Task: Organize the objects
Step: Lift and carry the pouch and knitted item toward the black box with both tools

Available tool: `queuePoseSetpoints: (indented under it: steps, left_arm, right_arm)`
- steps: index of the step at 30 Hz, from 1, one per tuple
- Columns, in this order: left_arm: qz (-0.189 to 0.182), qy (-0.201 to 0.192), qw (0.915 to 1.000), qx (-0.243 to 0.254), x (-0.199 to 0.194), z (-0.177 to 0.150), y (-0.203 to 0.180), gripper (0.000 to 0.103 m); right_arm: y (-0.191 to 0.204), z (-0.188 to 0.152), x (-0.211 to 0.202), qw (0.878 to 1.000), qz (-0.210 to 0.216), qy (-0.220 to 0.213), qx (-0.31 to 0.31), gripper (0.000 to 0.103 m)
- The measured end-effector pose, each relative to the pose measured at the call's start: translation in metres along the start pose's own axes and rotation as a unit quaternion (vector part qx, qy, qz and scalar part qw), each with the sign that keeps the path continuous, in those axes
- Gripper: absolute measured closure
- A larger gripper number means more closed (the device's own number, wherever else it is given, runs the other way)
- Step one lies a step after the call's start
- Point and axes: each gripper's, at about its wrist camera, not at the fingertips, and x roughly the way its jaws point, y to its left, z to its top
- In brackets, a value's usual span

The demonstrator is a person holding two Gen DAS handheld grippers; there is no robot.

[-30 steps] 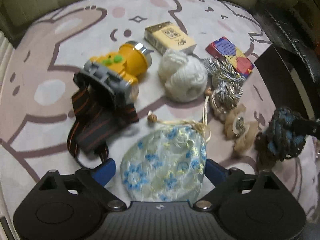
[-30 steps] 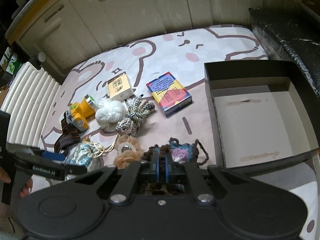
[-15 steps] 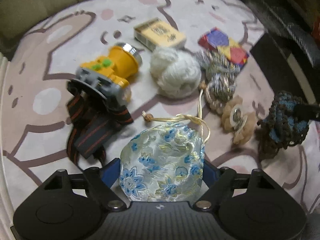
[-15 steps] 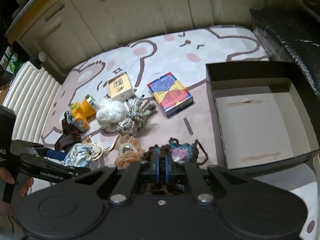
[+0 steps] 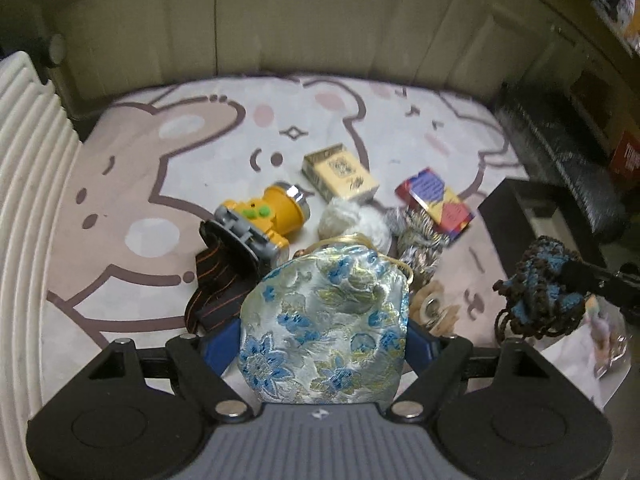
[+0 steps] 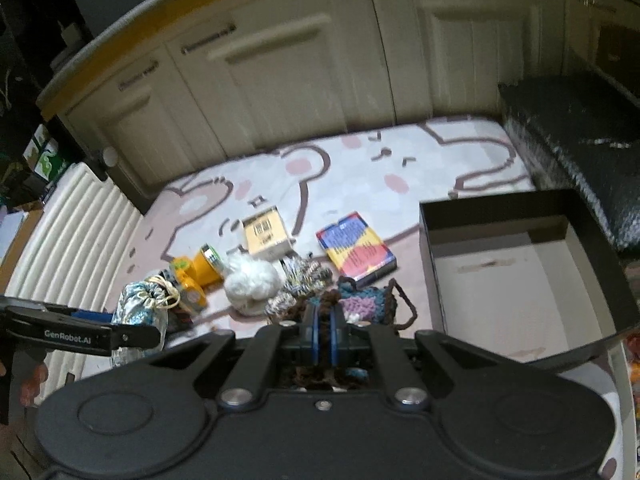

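Observation:
My left gripper (image 5: 324, 332) is shut on a pale brocade drawstring pouch (image 5: 326, 320) with blue flowers and holds it off the mat; the pouch also shows in the right wrist view (image 6: 142, 308). My right gripper (image 6: 325, 320) is shut on a brown, blue and purple crochet pouch (image 6: 360, 304), lifted; it also shows in the left wrist view (image 5: 538, 292). An open black box (image 6: 520, 272) with a pale floor lies to the right.
On the cartoon mat (image 5: 200, 152) lie a yellow headlamp (image 5: 264, 220) with a striped strap, a white yarn ball (image 5: 352, 220), a cream box (image 5: 340, 176), a colourful card box (image 5: 436, 204), a silver braided cord (image 5: 420, 240) and a beige flower piece (image 5: 434, 308). Cabinets stand behind.
My left gripper closed on the brocade pouch and lifted it off the mat. Both grippers tilted up and rose; the right one still holds the crochet pouch.

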Motion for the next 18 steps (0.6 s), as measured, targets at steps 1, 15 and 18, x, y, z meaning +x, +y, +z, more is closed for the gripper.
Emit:
queuePoseSetpoints:
  steps: [1, 15, 18]
  left_arm:
    - [-0.001, -0.006, 1.0000, -0.002, -0.006, -0.001, -0.001, 0.020]
    - [-0.022, -0.068, 0.9972, -0.021, -0.045, 0.004, -0.028, 0.020]
    - [-0.039, -0.090, 0.9950, -0.016, -0.049, 0.010, -0.046, 0.020]
  right_arm:
    - [0.002, 0.001, -0.004, 1.000, 0.001, -0.006, 0.000, 0.097]
    - [-0.003, 0.026, -0.048, 0.997, -0.022, -0.070, 0.000, 0.097]
    - [-0.016, 0.032, -0.059, 0.996, -0.036, -0.083, 0.005, 0.097]
